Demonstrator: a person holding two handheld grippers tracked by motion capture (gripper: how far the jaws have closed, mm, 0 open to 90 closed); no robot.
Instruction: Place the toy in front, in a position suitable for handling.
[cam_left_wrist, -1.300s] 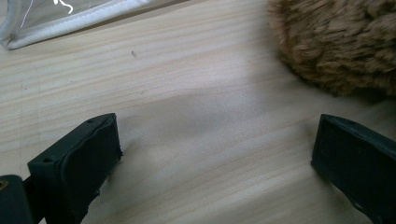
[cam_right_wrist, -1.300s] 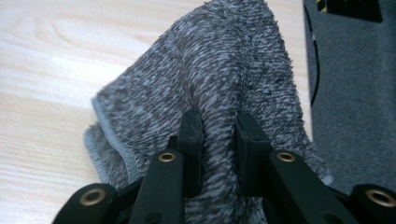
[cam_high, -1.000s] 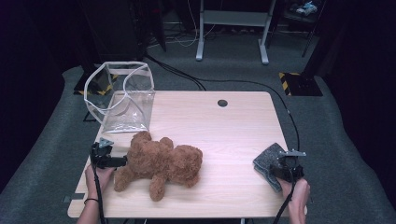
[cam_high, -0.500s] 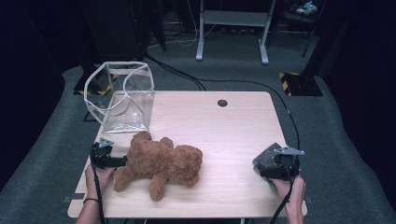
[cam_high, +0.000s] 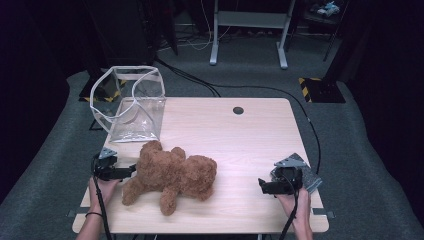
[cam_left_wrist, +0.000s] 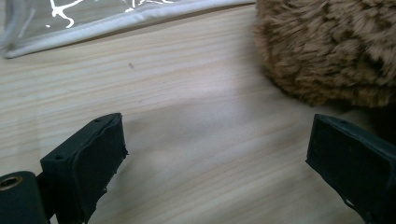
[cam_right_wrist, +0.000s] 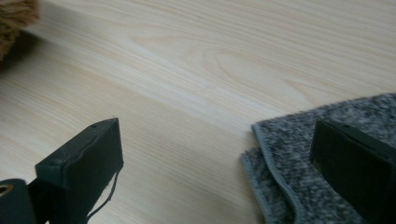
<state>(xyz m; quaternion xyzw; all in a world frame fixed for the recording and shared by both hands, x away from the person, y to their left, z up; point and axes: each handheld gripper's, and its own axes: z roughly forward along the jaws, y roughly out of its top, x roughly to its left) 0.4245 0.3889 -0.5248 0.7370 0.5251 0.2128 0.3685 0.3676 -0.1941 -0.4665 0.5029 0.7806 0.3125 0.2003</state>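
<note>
At the table's near right edge, the right gripper (cam_high: 267, 186) has just been opening its jaws; they now stand wide apart and empty, off the grey cloth (cam_high: 307, 175) left lying flat, now turned toward the brown teddy bear (cam_high: 172, 175). The left gripper (cam_high: 127, 171), jaws apart, waits at the bear's head. Farther back, the clear plastic bag (cam_high: 132, 102) stands empty

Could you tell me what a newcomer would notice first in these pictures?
First comes the brown teddy bear lying at the near left of the wooden table, with the open left gripper beside it. Behind it at the far left corner stands a clear plastic bag. At the near right, the right gripper hangs open beside a folded grey cloth.
</note>
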